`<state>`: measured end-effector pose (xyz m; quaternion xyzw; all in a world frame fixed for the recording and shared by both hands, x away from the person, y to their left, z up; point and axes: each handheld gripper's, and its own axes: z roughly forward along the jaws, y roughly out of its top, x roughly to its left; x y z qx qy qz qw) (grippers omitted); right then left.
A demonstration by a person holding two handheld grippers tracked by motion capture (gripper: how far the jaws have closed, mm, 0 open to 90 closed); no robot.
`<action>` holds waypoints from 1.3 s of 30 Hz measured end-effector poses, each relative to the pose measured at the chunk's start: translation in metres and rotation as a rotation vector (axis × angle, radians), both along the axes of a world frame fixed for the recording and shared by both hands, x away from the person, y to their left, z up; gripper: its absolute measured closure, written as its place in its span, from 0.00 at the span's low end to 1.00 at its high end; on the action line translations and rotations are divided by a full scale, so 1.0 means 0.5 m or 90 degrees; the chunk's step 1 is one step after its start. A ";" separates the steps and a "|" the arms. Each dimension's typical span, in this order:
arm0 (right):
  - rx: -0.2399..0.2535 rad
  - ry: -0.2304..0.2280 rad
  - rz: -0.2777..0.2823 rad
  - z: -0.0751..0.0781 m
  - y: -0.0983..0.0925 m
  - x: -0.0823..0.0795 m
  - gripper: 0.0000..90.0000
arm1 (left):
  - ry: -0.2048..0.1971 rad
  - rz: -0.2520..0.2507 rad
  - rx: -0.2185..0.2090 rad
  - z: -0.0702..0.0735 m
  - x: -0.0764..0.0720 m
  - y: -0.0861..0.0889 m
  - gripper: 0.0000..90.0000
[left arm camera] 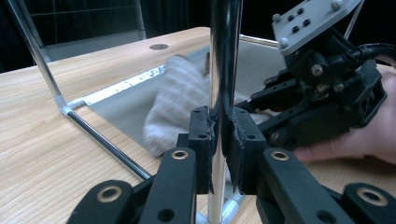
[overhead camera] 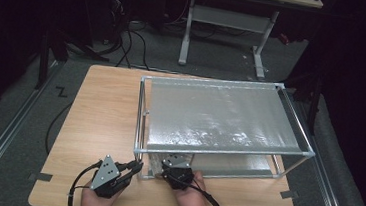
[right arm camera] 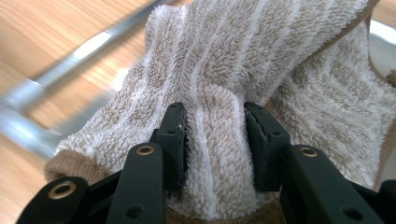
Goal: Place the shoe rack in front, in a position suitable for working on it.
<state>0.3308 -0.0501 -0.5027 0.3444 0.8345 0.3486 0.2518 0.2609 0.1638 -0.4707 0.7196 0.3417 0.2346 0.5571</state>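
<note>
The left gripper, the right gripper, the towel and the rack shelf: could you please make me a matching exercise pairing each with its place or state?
Things:
1. left gripper
2. right gripper
3. towel
4. top shelf

Places or states:
A. shiny sheet lying across the top of the metal frame
B. clamped on the frame's upright corner post
C. beige with pale stripes, at the frame's bottom level
D. jaws on either side of a fold of fluffy cloth

Pairs: 1-B, 2-D, 3-C, 4-A
</note>
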 end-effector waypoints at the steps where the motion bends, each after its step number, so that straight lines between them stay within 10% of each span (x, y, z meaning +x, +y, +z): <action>1: 0.002 0.009 -0.001 0.001 0.007 -0.003 0.69 | -0.017 -0.010 0.032 0.002 0.004 0.007 0.89; 17: 0.014 0.013 0.040 0.000 0.048 -0.013 0.66 | -0.023 0.003 0.043 0.003 0.000 0.003 0.89; 26: 0.002 0.005 0.005 -0.001 -0.004 0.001 0.66 | -0.021 -0.002 0.039 0.002 0.001 0.005 0.89; 27: 0.002 0.008 -0.001 -0.001 -0.013 0.003 0.67 | -0.004 0.001 -0.006 -0.001 -0.003 -0.005 0.89; 28: 0.001 0.007 -0.007 -0.001 -0.021 0.005 0.67 | -0.021 -0.002 0.039 0.002 0.001 0.005 0.89; 39: 0.004 0.004 -0.083 -0.002 -0.119 0.030 0.67 | -0.021 -0.003 0.038 0.002 0.002 0.005 0.89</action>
